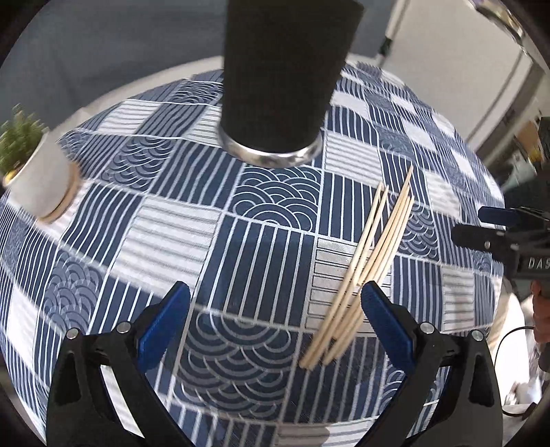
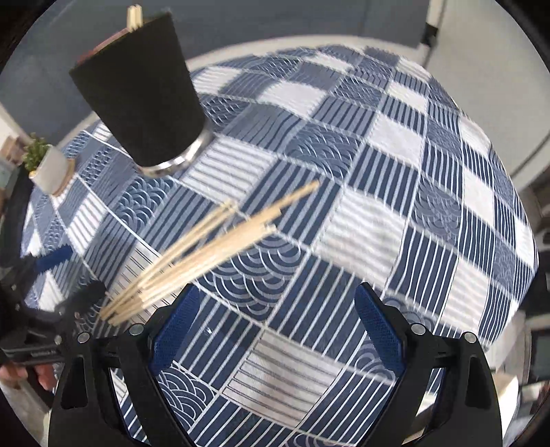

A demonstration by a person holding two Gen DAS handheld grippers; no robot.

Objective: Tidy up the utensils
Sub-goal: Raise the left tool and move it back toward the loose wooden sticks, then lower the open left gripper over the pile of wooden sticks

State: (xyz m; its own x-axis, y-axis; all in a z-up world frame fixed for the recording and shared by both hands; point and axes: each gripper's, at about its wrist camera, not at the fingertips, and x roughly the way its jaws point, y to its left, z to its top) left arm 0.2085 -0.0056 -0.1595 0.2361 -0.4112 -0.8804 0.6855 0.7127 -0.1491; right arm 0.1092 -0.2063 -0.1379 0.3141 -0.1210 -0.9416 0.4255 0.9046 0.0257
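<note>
A: Chopsticks (image 1: 364, 268) loose in a fanned bundle flat on the tablecloth (image 1: 268, 261), near side of the black holder (image 1: 285, 79), well apart from it. A few sticks already poking out of the holder's top in the right view (image 2: 134, 16).

B: Step in hand?

A: Looks like reach-to-pick on the bundle. Left gripper (image 1: 275, 309) spread wide, nothing between the blue pads; one fingertip (image 1: 371, 292) just beside the thick ends, overlapping them in view. Right gripper (image 2: 276, 309) also spread, clamping nothing, bundle off to its holder side.

B: Next move?

A: Probably centre the left jaws over the thick ends, drop to cloth, close, then lift and tip into the holder. Risk: fanned sticks, so a partial grab likely.

B: Blind spots?

A: Holder's top cut off in the left view; count inside unknown. Contact between fingertip and sticks unclear. Motion blur on sticks in the right view. Small potted plant (image 1: 37, 172) far side, blurred.
</note>
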